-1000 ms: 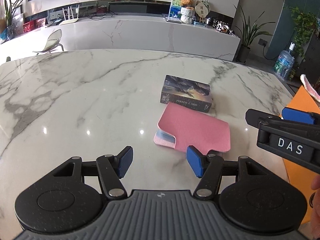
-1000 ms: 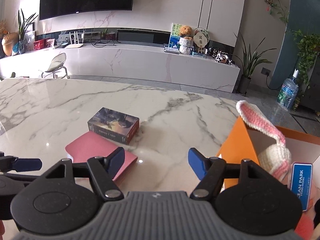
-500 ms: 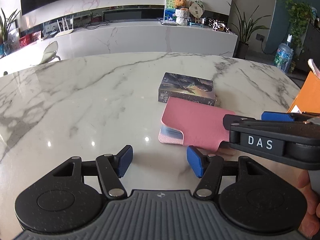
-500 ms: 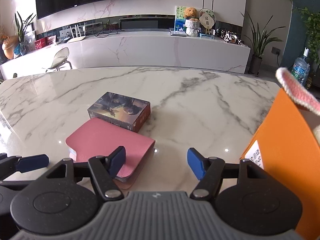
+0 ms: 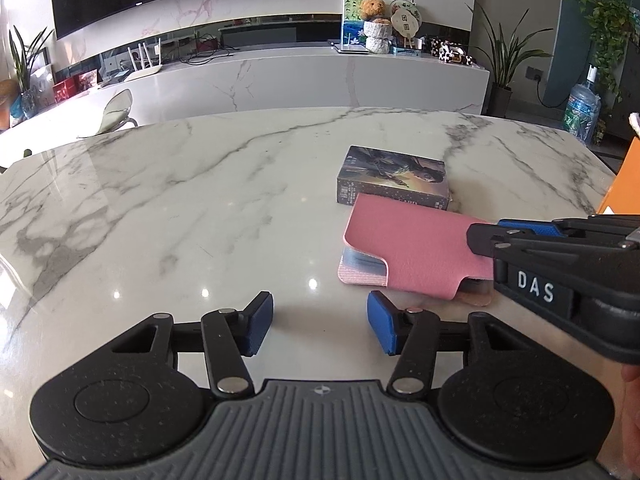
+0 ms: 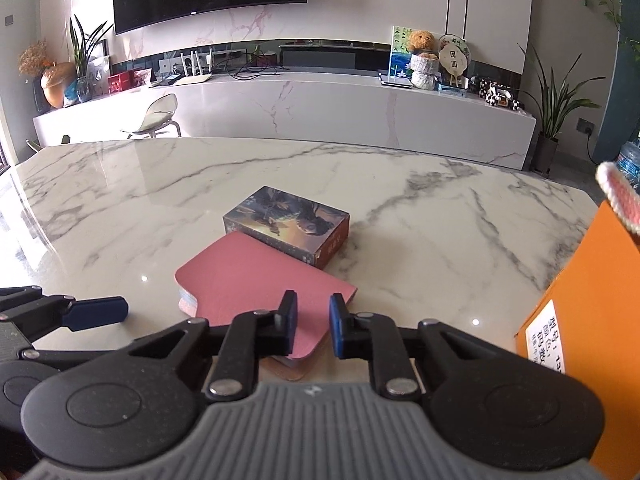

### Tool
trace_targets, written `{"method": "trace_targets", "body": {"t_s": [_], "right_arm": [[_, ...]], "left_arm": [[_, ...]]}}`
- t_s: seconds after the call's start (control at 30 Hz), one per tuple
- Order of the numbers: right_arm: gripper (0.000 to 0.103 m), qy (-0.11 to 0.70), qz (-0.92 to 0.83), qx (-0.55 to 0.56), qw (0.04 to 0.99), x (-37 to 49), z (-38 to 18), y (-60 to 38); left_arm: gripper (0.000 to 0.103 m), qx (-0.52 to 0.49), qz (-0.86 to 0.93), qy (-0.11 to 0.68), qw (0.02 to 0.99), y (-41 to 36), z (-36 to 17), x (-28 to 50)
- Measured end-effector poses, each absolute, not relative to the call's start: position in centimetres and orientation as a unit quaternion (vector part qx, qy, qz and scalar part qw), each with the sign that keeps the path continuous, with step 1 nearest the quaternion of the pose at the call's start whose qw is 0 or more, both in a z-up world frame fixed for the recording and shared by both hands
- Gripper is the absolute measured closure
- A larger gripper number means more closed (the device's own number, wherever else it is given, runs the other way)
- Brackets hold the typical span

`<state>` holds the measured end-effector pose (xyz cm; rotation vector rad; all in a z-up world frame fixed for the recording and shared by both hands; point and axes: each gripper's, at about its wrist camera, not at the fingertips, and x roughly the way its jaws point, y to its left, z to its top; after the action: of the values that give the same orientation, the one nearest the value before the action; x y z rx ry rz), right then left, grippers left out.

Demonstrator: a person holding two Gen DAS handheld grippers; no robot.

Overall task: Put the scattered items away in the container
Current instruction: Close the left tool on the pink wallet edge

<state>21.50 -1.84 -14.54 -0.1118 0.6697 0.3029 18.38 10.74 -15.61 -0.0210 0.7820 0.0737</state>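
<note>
Pink and soft-looking, the wallet (image 6: 256, 280) lies flat on the marble table (image 6: 160, 184), right in front of the right gripper (image 6: 313, 327). The right gripper's blue pads (image 6: 335, 326) are close together, with only a small gap between them, and the near edge of the wallet sits at that gap. It is hard to tell if the pads are pinching the wallet or just sitting over it.

Just past the wallet, touching its far edge, is a dark picture box (image 6: 288, 224). The orange container (image 6: 592, 340) stands off to the right of this gripper, with a pink knitted thing (image 6: 620, 204) poking over its top.

The left gripper (image 5: 320, 326) waits near the wallet with its pads wide apart and nothing between them. The wallet is just ahead of it and to the right.

Some things could go wrong. The wallet is thin and lies flat, so the pads may slide over the top and catch only the flap. Then it could flop open or slip out on the way up. A push forward could bump the box and shove it away. The two grippers are close, so they might knock together.
</note>
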Motion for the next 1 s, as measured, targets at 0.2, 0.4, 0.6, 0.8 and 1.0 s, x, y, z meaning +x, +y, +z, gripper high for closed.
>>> {"method": "trace_targets", "body": {"t_s": [0.2, 0.4, 0.6, 0.8, 1.0], "right_arm": [[0.053, 0.334, 0.127, -0.041, 0.933, 23.0, -14.6, -2.6], [0.039, 0.324, 0.125, -0.036, 0.937, 23.7, -15.1, -3.0], [0.023, 0.331, 0.12, -0.007, 0.936, 24.8, -15.6, -3.8], [0.03, 0.33, 0.138, 0.013, 0.934, 25.0, -15.8, -3.6], [0.057, 0.326, 0.173, 0.019, 0.929, 24.2, -15.5, -2.9]], "left_arm": [[0.041, -0.013, 0.043, 0.372, 0.927, 11.1, -15.8, 18.4], [0.04, -0.015, 0.045, 0.362, 0.931, 11.2, -16.0, 18.7], [0.04, -0.016, 0.047, 0.357, 0.933, 11.3, -16.1, 19.1], [0.04, -0.021, 0.045, 0.355, 0.933, 11.5, -16.1, 19.0], [0.04, -0.036, 0.056, 0.358, 0.931, 12.0, -15.5, 18.7]]}}
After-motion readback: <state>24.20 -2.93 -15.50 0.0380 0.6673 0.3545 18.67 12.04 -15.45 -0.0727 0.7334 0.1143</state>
